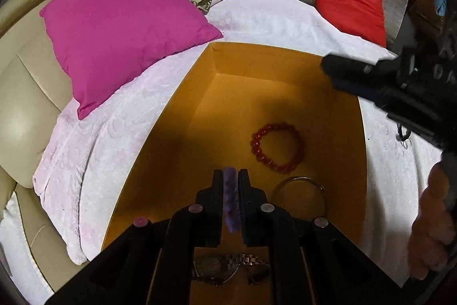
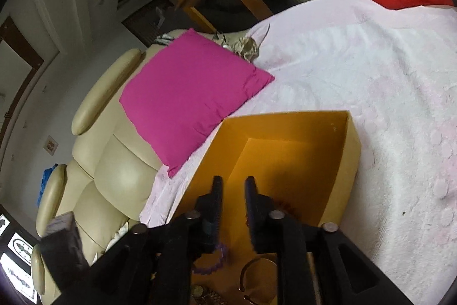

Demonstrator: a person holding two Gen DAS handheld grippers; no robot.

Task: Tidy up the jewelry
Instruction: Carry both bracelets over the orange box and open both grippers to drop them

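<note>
An open orange box (image 1: 285, 59) sits on a pale pink bedspread. My left gripper (image 1: 230, 176) is shut on a purple beaded bracelet (image 1: 231, 199) and holds it over the box's near end. On the box floor lie a red beaded bracelet (image 1: 276, 147), a thin metal bangle (image 1: 300, 182) and a steel watch (image 1: 228, 266). My right gripper (image 2: 233, 182) is open and empty above the box (image 2: 351, 139); it shows in the left wrist view (image 1: 340, 70) at the right rim. The purple bracelet (image 2: 212, 262) and bangle (image 2: 257, 265) show below it.
A magenta pillow (image 1: 125, 30) lies on the bedspread (image 1: 120, 139) left of the box. A red pillow (image 1: 348, 2) leans on a silver foil wall at the back right. A beige leather sofa (image 2: 108, 167) runs along the left.
</note>
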